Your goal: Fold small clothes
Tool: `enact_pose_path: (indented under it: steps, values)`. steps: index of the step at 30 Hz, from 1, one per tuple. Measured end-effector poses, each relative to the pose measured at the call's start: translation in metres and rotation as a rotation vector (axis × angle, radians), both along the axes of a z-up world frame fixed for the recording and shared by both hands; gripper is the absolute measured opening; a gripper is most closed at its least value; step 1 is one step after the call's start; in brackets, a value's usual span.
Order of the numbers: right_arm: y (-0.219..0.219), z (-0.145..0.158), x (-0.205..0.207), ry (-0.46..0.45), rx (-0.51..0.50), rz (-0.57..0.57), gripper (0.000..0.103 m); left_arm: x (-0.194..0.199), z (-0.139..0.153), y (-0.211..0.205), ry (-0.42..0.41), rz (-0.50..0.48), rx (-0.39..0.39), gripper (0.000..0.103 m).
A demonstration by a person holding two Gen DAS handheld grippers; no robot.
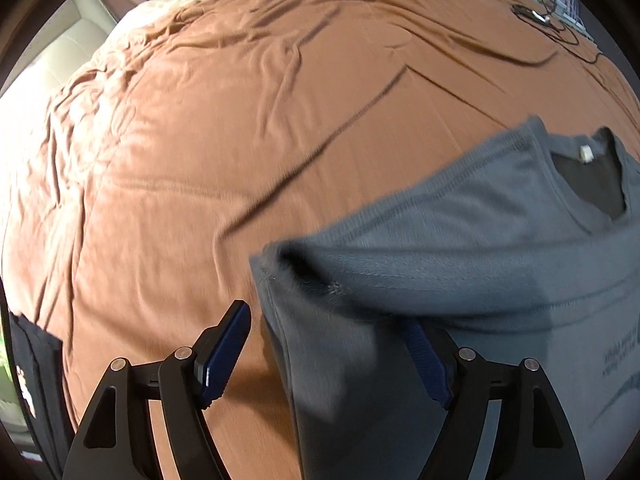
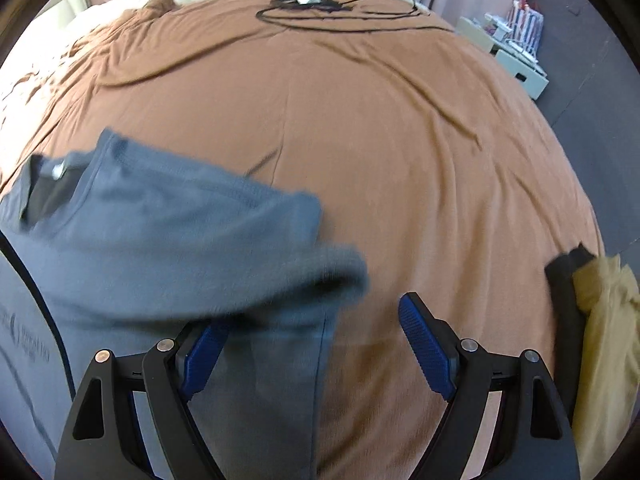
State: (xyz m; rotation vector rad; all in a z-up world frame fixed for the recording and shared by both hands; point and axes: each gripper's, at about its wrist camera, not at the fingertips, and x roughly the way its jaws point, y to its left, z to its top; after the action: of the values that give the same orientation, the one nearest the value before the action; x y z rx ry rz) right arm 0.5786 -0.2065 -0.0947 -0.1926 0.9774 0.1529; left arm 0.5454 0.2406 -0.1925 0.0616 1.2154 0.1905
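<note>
A grey T-shirt [image 1: 480,248] lies on the orange-brown bedspread [image 1: 240,120], its collar with a white label [image 1: 586,154] at the far side. One sleeve is folded across the body. My left gripper [image 1: 326,360] hangs open over the shirt's left edge, with the cloth covering part of its right blue pad [image 1: 426,364]. In the right wrist view the same T-shirt [image 2: 140,232] fills the left half, over the bedspread [image 2: 400,160]. My right gripper [image 2: 314,354] is open above the shirt's right edge, and cloth lies loosely between its fingers. The picture is blurred around both sleeves.
A black cable with a small white device [image 2: 308,0] lies at the far end of the bed. Yellow cloth [image 2: 608,340] and a dark garment [image 2: 564,280] sit at the bed's right edge. A black garment [image 1: 36,380] hangs at the left edge. White drawers [image 2: 516,64] stand beyond.
</note>
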Motion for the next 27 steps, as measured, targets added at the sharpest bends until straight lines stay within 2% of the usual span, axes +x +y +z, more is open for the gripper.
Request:
enact_pose_path:
  steps: [8, 12, 16, 19, 23, 25, 27]
  values:
    - [0.002, -0.002, 0.041, -0.037, 0.058, -0.066, 0.083, 0.032, -0.003, 0.007, -0.034, 0.034, -0.012, 0.078]
    - [-0.003, 0.007, 0.044, -0.082, 0.098, -0.087, 0.083, 0.037, 0.011, 0.016, -0.103, 0.082, -0.035, 0.065]
    - [-0.016, 0.023, 0.027, -0.144, 0.18, -0.077, 0.082, 0.036, 0.025, 0.034, -0.159, 0.139, -0.089, 0.06]
    - [-0.026, 0.022, 0.018, -0.12, 0.235, -0.059, 0.082, 0.032, 0.03, 0.041, -0.157, 0.131, -0.185, 0.06]
    - [-0.031, 0.014, 0.008, -0.089, 0.232, -0.016, 0.082, 0.026, 0.025, 0.039, -0.125, 0.118, -0.211, 0.06]
    - [-0.034, 0.007, 0.005, -0.072, 0.246, -0.003, 0.079, 0.026, 0.018, 0.04, -0.106, 0.125, -0.244, 0.059]
    - [-0.037, 0.004, 0.008, -0.052, 0.262, 0.003, 0.071, 0.028, 0.012, 0.042, -0.094, 0.134, -0.269, 0.057]
